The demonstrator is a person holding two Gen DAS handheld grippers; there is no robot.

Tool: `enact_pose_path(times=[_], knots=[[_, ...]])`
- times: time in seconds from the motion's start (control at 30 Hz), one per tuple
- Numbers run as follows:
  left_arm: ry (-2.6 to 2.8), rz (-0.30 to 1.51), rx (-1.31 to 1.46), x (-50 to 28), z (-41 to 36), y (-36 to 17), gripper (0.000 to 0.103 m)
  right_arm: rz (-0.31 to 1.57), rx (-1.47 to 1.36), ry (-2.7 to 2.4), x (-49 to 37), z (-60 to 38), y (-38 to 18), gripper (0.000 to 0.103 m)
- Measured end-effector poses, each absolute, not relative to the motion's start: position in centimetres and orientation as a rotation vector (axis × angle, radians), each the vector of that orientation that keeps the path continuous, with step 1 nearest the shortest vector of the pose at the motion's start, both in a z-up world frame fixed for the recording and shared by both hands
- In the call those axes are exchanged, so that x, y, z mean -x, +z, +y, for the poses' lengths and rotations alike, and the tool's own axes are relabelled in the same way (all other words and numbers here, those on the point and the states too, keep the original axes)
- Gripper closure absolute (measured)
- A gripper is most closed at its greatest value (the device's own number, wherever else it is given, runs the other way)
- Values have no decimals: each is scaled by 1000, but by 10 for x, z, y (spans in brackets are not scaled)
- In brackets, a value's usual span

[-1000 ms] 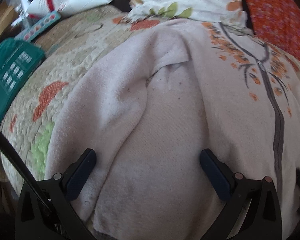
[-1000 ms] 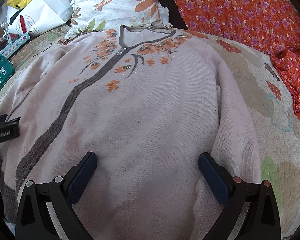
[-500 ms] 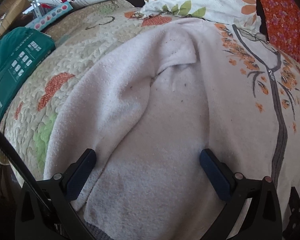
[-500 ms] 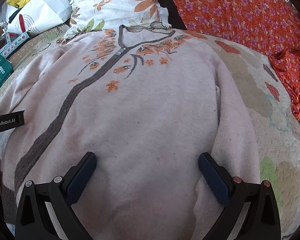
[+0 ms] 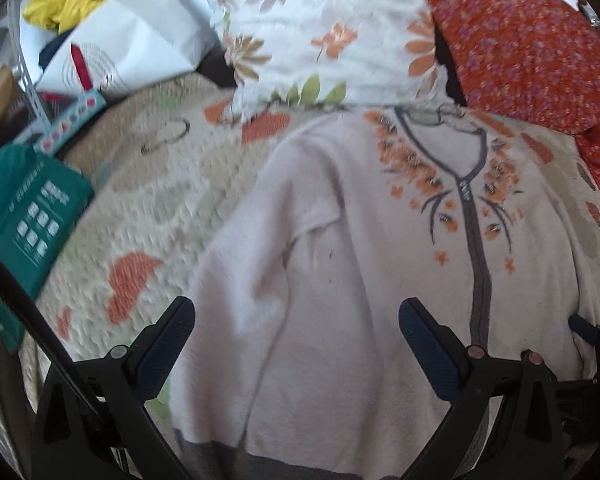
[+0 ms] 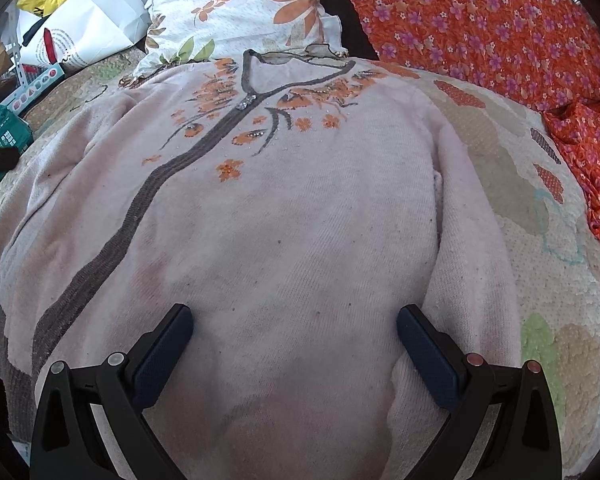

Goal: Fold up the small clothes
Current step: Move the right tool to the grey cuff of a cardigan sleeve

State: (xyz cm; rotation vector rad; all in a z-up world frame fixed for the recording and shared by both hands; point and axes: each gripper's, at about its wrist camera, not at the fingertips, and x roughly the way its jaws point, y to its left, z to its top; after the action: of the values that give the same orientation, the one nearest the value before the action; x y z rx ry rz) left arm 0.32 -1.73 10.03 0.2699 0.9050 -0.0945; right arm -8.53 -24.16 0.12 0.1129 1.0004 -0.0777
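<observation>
The left gripper (image 5: 294,330) hangs released, fingers spread wide over the cardigan's (image 5: 340,280) near sleeve; the right gripper (image 6: 294,338) gapes likewise above its lower front, gripping nothing. The pale cardigan (image 6: 280,220) lies flat, zipped, on the quilt (image 6: 500,152). Beyond, a white bag (image 5: 132,44) holds something yellow (image 5: 64,4).

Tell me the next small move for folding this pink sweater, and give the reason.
Probably lower the left gripper onto the left sleeve and pinch it. Both grippers are open and hold nothing, the sweater lies flat, front up, on the quilt, and that sleeve lies alongside the body, not yet folded inward.
</observation>
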Motion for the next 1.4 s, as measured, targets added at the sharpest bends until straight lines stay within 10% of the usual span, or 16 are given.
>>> enact_pose_path(times=[0.17, 0.67, 0.77, 0.8, 0.87, 1.23, 1.3, 1.4], knots=[[-129, 866, -243, -4, -5, 97, 1, 1015, -195, -74, 96, -247, 26, 30], [-177, 988, 6, -6, 35, 55, 1, 1088, -310, -250, 193, -339, 37, 30], [-150, 982, 17, -9, 44, 56, 1, 1107, -394, -185, 198, -334, 22, 54], [-140, 985, 26, -11, 48, 56, 1, 1098, -393, -193, 200, -334, 24, 90], [-131, 989, 46, -17, 57, 59, 1, 1081, -468, -145, 201, -345, 31, 97], [-99, 985, 0, -66, 102, 79, 1, 1039, -215, -754, 208, -455, 91, 91], [-141, 1048, -30, -72, 99, 64, 1, 1005, -232, -726, 208, -445, 97, 58], [-170, 1129, -110, -76, 91, 42, 12, 931, -242, -679, 206, -421, 98, 43]])
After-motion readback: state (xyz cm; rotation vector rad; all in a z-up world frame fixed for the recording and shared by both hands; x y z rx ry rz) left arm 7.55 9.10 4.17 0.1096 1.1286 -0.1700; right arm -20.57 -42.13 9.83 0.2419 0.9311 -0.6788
